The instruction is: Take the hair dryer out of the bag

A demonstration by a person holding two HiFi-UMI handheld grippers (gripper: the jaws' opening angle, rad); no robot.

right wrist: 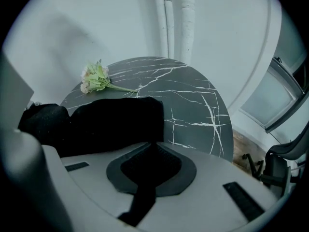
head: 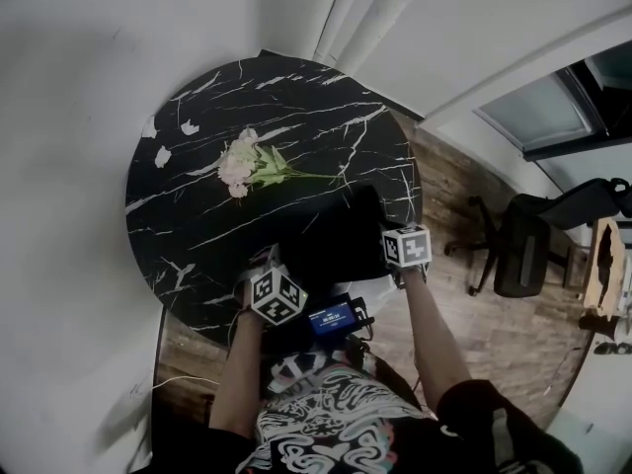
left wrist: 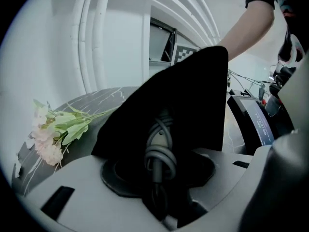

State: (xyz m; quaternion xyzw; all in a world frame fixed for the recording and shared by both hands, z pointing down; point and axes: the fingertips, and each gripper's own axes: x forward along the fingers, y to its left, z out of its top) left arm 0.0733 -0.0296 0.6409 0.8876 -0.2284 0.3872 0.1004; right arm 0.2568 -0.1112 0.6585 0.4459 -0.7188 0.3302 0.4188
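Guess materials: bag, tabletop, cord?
bag: black cloth, matte; it drapes and folds limply.
tabletop: black marble or marble-look laminate, smooth; white veins, can't tell which.
cord: grey rubbery or plastic sheath, slight sheen, coiled.

White wall [head: 79, 117], wood floor [head: 464, 196], office chair [head: 523, 250] (black)

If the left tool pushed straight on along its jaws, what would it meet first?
The coiled grey cord, already held between its jaws, inside the black bag. What lies behind the cord is too dark to tell.
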